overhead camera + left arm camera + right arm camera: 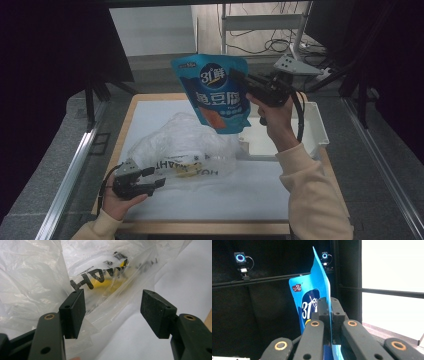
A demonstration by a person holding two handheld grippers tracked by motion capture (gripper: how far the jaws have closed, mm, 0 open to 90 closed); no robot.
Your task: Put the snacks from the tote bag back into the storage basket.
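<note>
The right gripper is clenched on the right edge of a blue pouch, which hangs in the air above the far middle of the table, between the crumpled plastic bag on the near left and the white tray on the right. In the right gripper view the jaws meet flat on the thin pouch wall with nothing else between them. The left gripper rests low at the near left with its jaws released, their pads standing apart just beside the bag's mouth without pressing on it; a yellow item shows through the film inside. The step in hand looks like carrying the pouch across to the tray, and doing it well probably means keeping the pinch firm, since an edge grip on a slick, limp pouch could slip or let it swing. Moving steadily, high enough to clear the tray's near wall, should keep the pouch's lower corner from catching. I would lower it until the bottom touches the tray floor before letting go, so it lies flat and does not tip over the rim. The left gripper would do best to stay by the bag, ready to hold the film if it lifts or slides.
</note>
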